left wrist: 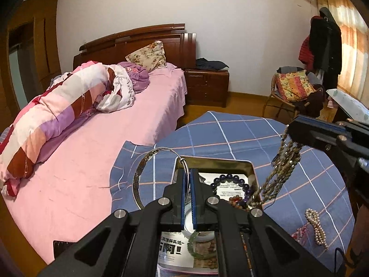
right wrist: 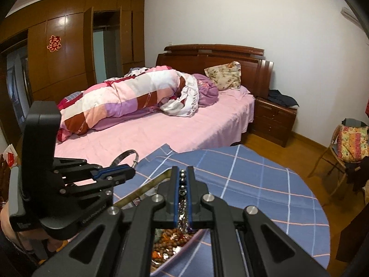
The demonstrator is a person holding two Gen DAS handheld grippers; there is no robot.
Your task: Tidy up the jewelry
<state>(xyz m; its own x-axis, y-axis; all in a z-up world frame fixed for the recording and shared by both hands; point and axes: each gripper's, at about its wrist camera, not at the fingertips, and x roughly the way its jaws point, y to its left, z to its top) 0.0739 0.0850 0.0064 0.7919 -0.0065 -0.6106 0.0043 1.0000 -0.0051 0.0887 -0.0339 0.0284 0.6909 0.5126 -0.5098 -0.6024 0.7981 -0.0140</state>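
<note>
My left gripper [left wrist: 189,173] is shut on a thin silver bangle [left wrist: 147,159] and holds it above the open gold tin box [left wrist: 251,168] on the blue checked table. The bangle also shows in the right wrist view [right wrist: 124,155]. My right gripper [right wrist: 183,173] is shut on a beaded chain necklace [left wrist: 282,161], whose strands hang down into the tin's right side. In the right wrist view its beads [right wrist: 182,181] sit between the pads. A dark purple bead bracelet [left wrist: 230,177] and a green bangle [left wrist: 200,242] lie in the tin.
A pearl strand [left wrist: 316,228] and a pink item [left wrist: 301,233] lie on the tablecloth [left wrist: 230,133] to the right of the tin. A bed with pink sheets [left wrist: 96,161] stands left of the table. A nightstand [left wrist: 207,87] and a chair with clothes [left wrist: 293,87] stand behind.
</note>
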